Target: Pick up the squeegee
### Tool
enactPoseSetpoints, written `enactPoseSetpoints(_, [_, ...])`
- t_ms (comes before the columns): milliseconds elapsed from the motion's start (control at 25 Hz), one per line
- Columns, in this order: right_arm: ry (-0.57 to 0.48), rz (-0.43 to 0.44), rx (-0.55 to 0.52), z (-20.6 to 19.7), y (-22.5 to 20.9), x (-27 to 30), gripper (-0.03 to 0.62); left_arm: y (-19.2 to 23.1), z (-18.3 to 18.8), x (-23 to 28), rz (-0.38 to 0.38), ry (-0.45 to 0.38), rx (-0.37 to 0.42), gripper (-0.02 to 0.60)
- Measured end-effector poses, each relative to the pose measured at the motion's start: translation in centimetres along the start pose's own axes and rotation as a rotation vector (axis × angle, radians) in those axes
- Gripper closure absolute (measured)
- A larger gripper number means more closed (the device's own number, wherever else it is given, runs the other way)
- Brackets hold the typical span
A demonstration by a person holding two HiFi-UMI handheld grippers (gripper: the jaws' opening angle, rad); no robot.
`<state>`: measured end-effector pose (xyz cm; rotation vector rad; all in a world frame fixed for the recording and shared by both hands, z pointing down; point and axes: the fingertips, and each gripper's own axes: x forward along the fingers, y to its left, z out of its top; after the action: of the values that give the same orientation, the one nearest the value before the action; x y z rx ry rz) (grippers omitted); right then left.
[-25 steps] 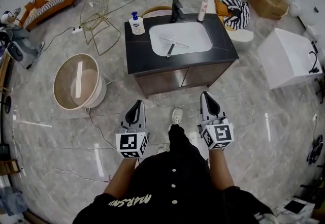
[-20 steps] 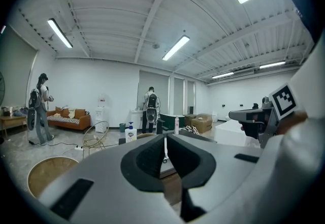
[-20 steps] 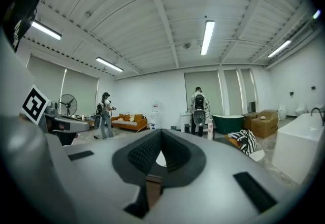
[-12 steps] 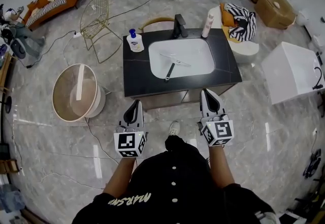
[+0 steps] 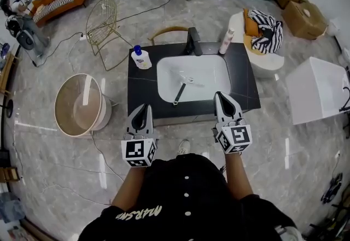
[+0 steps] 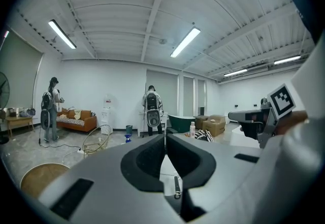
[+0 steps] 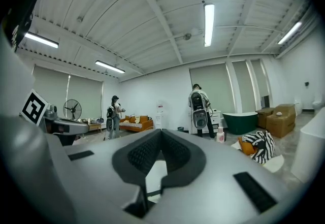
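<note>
Squeegee (image 5: 180, 92) lay in the white sink (image 5: 214, 88), ahead of and between the two grippers, its dark handle pointing back toward the person. Left gripper (image 5: 146, 109) and right gripper (image 5: 219, 95) were both closed on nothing, and the handle end looked slightly nearer the left.

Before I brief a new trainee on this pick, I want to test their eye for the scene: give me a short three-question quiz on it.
1. True or false: the squeegee lies in the white sink.
2. In the head view, which stands on the black counter left of the sink? A) blue-capped pump bottle B) folded towel C) cup
3. Fill in: the jaws of the left hand-held gripper and the right hand-held gripper are both ____, with nothing between them.
Key: 1 true; 2 A; 3 shut.
</note>
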<state>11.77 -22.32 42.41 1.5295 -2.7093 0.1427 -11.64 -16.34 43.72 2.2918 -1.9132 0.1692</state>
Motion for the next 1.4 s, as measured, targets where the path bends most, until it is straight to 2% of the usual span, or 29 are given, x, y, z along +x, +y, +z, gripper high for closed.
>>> enactPoseSetpoints(440, [0.058, 0.026, 0.041, -1.5, -1.6, 5.4, 0.597, 1.8, -0.2, 4.0, 0.02, 0.037, -0.022, 0.56])
enactPoseSetpoints(720, [0.102, -0.011, 0.049, -2.8, -2.7, 9.6, 0.597, 3.2, 0.4, 8.4, -0.057, 0.038, -0.012, 0.56])
enactPoseSetpoints(880, [0.195, -0.041, 0.092, -4.8, -3.5, 12.0, 0.597, 3.9, 0.5, 10.8, -0.093, 0.049, -0.011, 0.56])
enactPoseSetpoints(1160, [0.386, -0.074, 0.27, -11.7, -4.4, 15.4, 0.597, 5.0, -0.9, 13.6, -0.131, 0.107, -0.031, 0.561])
enactPoseSetpoints(1320, [0.495, -0.066, 0.5, -17.4, -4.1, 18.0, 0.592, 5.4, -2.3, 15.0, -0.149, 0.152, -0.046, 0.56])
enactPoseSetpoints(1400, [0.563, -0.071, 0.602, -20.6, -3.8, 19.0, 0.536, 5.4, -3.1, 15.5, -0.162, 0.18, -0.051, 0.56])
